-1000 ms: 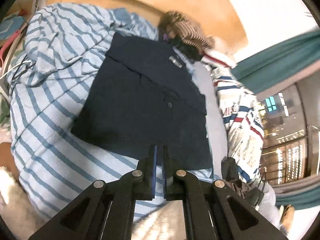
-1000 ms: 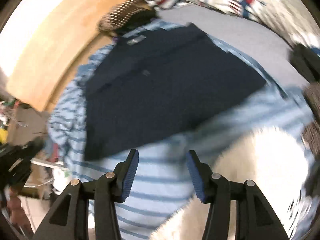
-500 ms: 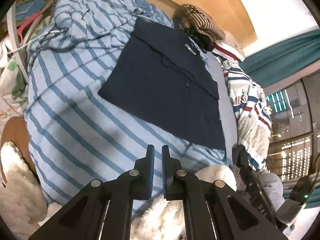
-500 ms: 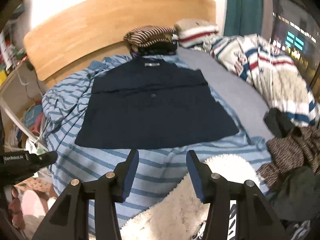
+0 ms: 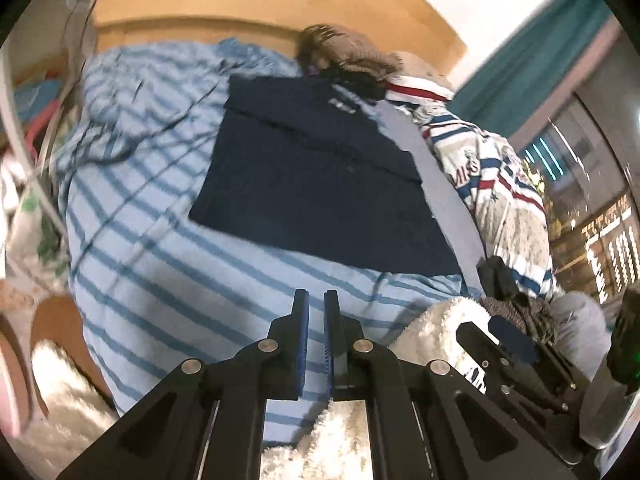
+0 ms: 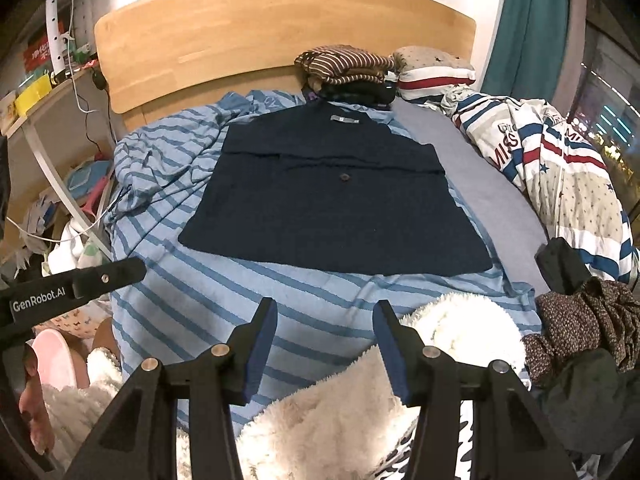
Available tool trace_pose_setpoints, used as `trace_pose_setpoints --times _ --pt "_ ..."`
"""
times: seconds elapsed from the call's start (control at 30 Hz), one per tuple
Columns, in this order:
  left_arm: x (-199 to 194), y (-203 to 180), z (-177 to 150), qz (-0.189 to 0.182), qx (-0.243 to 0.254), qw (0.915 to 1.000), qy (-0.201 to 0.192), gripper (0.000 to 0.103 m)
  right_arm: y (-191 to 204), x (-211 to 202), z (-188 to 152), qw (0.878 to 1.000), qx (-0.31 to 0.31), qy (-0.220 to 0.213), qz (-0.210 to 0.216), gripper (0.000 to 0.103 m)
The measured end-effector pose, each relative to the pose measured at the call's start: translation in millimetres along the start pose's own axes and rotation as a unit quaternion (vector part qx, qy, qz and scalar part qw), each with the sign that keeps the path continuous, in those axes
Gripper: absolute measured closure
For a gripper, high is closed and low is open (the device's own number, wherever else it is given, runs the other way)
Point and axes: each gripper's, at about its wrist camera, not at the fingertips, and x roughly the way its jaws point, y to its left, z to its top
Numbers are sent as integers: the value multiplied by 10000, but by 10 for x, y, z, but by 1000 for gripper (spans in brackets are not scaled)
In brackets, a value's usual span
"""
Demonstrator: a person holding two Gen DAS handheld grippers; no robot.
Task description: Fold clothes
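Because the navy garment [image 6: 336,204] is soft, light cloth, it will likely sag and slide rather than hold a crease, so I would judge its near hem corners the best places to pinch for another fold. It lies flat and already partly folded into a rough rectangle, with one button at its middle, a pale label at the collar and a flap seam across the upper part. It rests on a blue striped sheet [image 6: 224,304] spread over the bed, below a wooden headboard [image 6: 280,28]. Nearby, the left gripper [image 5: 315,300] has only a narrow gap, now widening, with nothing between the fingers; the right gripper [image 6: 326,314] stands moderately open and empty above a white fleece [image 6: 352,400].
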Motion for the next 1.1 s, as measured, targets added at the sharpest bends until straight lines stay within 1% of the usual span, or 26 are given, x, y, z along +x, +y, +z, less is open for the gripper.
trace_pose_setpoints --times 0.07,0.1,0.3,0.4,0.43,0.47,0.53,0.57,0.7,0.73,0.77,0.8,0.97,1.1 --pt "-31 -79 -26 -37 173 9998 -88 82 -12 -39 -23 10000 20 -11 -5 49" --pt "-46 -109 -41 -64 224 9997 -124 80 -17 -60 -29 10000 18 -25 1 49" --pt "-91 -156 -71 -148 367 9988 -292 78 -78 -197 -68 9999 -2 -132 -48 49" --pt "-76 -110 -48 -215 242 9990 -313 78 -118 -224 -81 9999 67 -144 -53 49" --pt "-66 -94 -39 -242 183 9991 -302 76 -131 -232 -82 9998 82 -146 -48 49" --pt "-53 -77 -31 -263 106 9992 -274 68 -143 -238 -84 9998 97 -149 -44 49" --pt "-28 -56 -19 -314 -5 9992 -247 58 -158 -245 -86 9998 120 -152 -40 49" --pt "-18 -57 -12 -331 -20 9992 -237 57 -167 -244 -85 9998 133 -147 -35 49" --pt "46 -123 -14 -323 103 9993 -142 56 -241 -225 -86 9997 222 -104 -32 49" --pt "69 -136 -18 -321 128 9993 -107 55 -258 -222 -87 9996 253 -93 -24 47" --pt "91 -149 -22 -319 154 9993 -72 54 -274 -220 -89 9995 288 -86 -14 35" --pt "116 -158 -26 -309 165 9994 -31 54 -289 -225 -94 9994 324 -104 -6 31" --pt "201 -142 -37 -225 140 9996 103 54 -330 -232 -111 9993 349 -143 -72 31" --pt "277 -63 -49 -154 -16 9996 224 54 -357 -155 -127 9992 393 -45 -26 31"
